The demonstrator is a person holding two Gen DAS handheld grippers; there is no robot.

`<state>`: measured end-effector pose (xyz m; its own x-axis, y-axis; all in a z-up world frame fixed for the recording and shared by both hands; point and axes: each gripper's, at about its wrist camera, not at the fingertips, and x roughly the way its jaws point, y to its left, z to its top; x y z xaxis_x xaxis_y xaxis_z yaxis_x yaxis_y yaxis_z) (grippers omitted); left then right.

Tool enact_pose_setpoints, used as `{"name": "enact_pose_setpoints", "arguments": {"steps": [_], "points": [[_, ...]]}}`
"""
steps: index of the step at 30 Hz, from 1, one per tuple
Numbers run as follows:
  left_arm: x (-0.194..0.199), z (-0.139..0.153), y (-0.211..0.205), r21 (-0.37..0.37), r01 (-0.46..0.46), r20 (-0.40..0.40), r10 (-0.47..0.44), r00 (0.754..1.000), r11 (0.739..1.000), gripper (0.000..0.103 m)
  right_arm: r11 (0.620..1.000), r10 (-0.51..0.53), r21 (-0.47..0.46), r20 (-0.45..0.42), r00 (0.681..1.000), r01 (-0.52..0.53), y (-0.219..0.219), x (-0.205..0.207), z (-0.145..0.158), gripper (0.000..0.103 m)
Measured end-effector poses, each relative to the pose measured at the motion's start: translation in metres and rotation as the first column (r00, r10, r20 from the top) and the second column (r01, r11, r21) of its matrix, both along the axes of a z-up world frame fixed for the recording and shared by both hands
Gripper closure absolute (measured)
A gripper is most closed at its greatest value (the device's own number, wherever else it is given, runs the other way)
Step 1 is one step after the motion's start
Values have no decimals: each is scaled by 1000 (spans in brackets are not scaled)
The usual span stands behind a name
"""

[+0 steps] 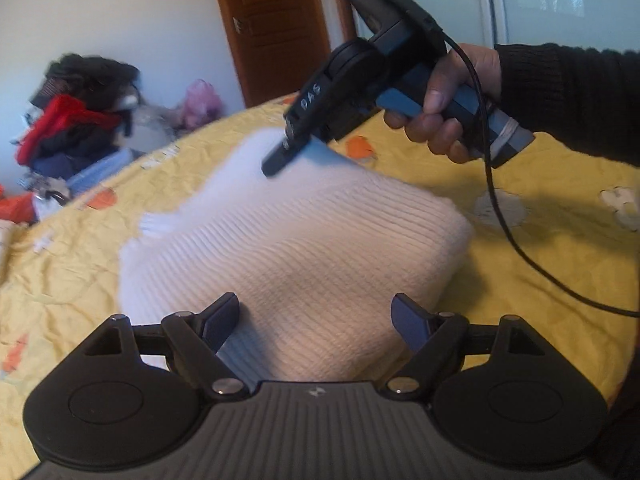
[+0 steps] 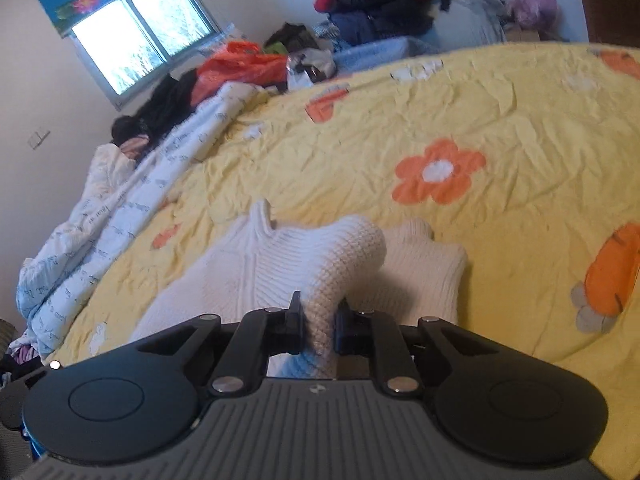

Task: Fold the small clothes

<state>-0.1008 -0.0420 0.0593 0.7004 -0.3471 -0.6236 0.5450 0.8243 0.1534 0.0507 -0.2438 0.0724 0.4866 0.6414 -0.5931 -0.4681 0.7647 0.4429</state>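
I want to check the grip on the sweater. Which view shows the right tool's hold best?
The right wrist view: the right tool is shut on a raised fold of the white sweater, seen close. The left wrist view shows that tool from outside, blurred, its tip over the sweater, the grip itself hidden.

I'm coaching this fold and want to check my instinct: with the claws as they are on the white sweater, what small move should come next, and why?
Probably carry the right claw across to lay its pinched edge over the rest of the white sweater. It is shut on a raised fold, while the left claw stands open over the sweater, gripping nothing. The sweater lies on the yellow bedspread.
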Motion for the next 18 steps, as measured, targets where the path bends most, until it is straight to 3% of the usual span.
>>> {"name": "enact_pose_setpoints", "arguments": {"steps": [1,3,5,9,11,14,18], "points": [[4,-4,-1,-17,10,-21,-10,1000,1000,20,1000,-17,-3,2,1000,17,-9,2,-2,89],[13,-13,-4,-48,32,-45,-35,998,998,19,997,-72,-47,-85,994,68,-25,16,-31,90],[16,-12,-7,-53,22,-46,-25,999,998,18,994,-102,35,-109,989,106,-36,16,-38,90],[-1,14,12,-121,-12,6,13,1000,993,19,991,-126,-59,-41,991,123,-21,-1,-19,66],[-7,29,29,-145,-39,55,47,997,989,19,989,-141,-53,6,990,141,-22,-21,2,66],[7,37,41,-118,-100,101,112,989,988,19,998,-46,51,39,998,44,-16,-53,23,66],[40,14,33,-66,-81,36,84,996,995,19,998,69,13,4,998,-69,18,-69,13,58]]}}
